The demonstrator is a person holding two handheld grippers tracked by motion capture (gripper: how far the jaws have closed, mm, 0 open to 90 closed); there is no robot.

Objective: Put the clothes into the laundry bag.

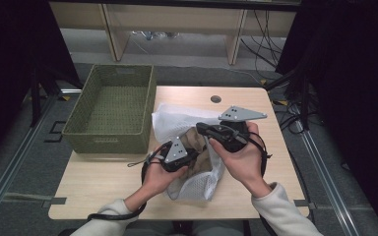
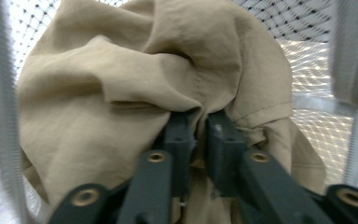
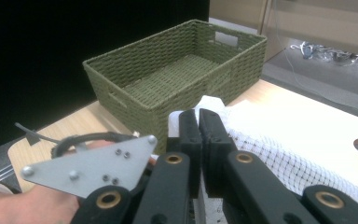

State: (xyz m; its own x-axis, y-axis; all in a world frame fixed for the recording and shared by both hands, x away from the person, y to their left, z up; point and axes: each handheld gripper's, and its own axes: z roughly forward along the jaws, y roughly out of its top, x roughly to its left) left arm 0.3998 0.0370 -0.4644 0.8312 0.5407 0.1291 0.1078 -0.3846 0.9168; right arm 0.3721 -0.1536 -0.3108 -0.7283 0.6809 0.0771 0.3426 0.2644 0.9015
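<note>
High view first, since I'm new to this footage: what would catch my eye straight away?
The white mesh bag at the table's middle, with a tan cloth bunched inside it. The left gripper reaches into the bag and pinches a fold of the cloth, while the right gripper is clamped on the bag's rim. Left of them, a green woven basket stands on the wooden table.

A lab or test room is showing here: black curtains (image 1: 10,59) are hanging on both sides, loose cables (image 1: 266,34) are trailing across the floor, and a bare desk (image 1: 98,182) is standing between floor rails (image 1: 325,167).
</note>
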